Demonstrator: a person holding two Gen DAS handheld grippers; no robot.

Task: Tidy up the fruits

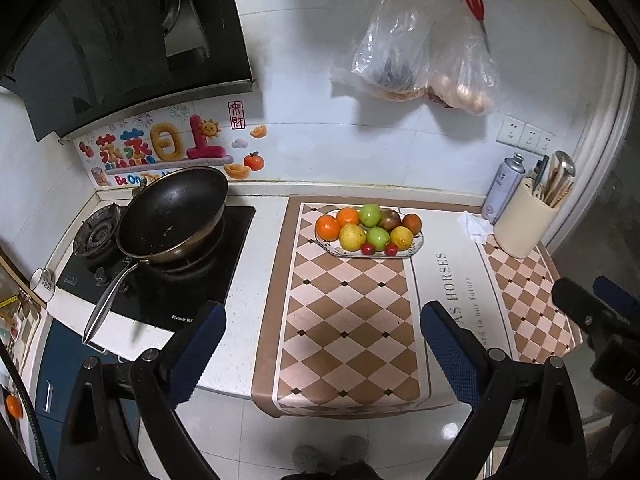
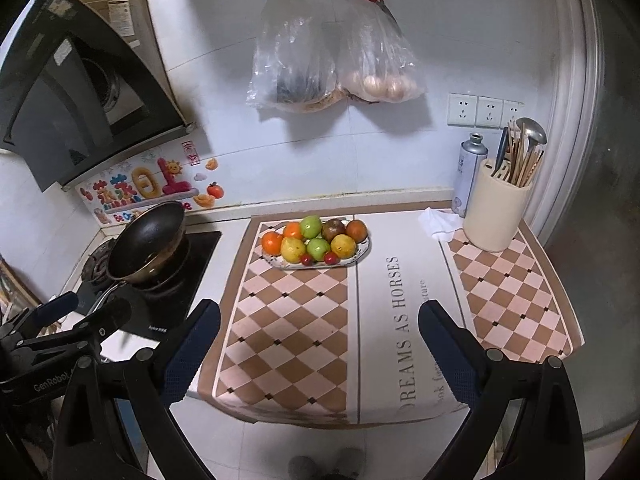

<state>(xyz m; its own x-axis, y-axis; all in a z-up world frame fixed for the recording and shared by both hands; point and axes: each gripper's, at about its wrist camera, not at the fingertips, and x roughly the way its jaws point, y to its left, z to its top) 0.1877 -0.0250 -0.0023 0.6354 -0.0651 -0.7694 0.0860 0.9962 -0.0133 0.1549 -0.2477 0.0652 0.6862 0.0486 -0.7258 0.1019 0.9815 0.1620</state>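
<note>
With both the left gripper (image 1: 323, 344) and right gripper (image 2: 319, 342) spread wide and empty, well short of the fruit plate (image 2: 358, 256) at the bench's back, a careless reach could nudge the piled fruits (especially the two front cherry tomatoes (image 2: 319, 258)) rolling off the plate's rim.

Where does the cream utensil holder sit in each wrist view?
Left wrist: the cream utensil holder stands at far right on the checkered mat, right of the fruit plate.
Right wrist: the holder is at upper right, again right of the plate.
Shared landmark: the grey spray can just left of it.
</note>
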